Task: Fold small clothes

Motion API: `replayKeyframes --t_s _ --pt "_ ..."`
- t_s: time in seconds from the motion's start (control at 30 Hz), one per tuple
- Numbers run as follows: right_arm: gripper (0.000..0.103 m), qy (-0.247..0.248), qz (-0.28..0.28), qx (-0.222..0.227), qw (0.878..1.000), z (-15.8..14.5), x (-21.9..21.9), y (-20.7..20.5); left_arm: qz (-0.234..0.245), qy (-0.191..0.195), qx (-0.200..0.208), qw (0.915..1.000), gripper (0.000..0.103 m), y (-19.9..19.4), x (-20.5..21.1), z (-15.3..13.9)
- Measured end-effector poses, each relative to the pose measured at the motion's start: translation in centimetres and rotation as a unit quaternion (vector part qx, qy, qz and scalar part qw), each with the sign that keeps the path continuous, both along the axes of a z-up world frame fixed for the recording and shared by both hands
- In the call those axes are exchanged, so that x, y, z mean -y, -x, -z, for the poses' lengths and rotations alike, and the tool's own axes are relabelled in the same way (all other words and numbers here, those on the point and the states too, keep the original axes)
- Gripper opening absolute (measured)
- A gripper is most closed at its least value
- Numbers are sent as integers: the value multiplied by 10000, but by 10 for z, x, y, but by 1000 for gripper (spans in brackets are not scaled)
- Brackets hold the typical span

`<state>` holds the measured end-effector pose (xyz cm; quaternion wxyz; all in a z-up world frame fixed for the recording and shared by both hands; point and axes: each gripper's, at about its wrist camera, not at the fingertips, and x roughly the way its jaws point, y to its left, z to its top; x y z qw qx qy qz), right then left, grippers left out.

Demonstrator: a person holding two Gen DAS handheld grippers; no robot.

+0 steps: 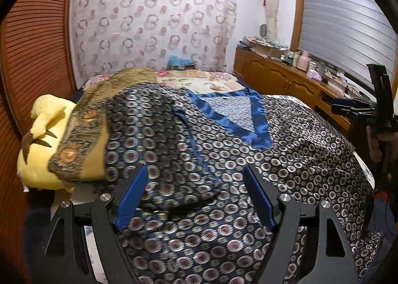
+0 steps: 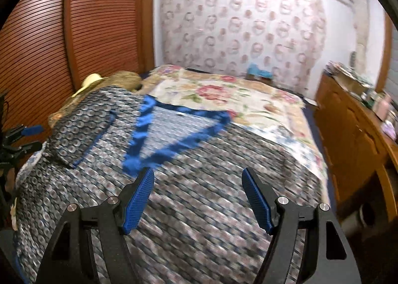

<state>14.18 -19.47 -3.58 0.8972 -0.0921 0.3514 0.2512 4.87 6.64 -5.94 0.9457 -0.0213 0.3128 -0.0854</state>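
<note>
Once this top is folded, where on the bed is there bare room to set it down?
The floral quilt is bare between the garment's blue V-neck trim and the patterned curtain. The patterned garment covers the near bed. The wardrobe side is crowded: a yellow plush and an olive floral cloth.

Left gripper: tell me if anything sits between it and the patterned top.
Nothing visible does. The left gripper is open directly over the patterned top, with only cloth between its fingers. The yellow plush lies off to the left, clear of the path.
</note>
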Motion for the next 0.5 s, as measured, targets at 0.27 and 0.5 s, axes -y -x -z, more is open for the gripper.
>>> replayKeyframes --t_s 0.27,0.5 --pt "75 195 724 -318 9967 23 56 26 290 43 -429 9986 79 -31 17 22" --pt "75 289 1299 -569 9895 38 99 27 466 6 -794 9958 79 -51 28 36"
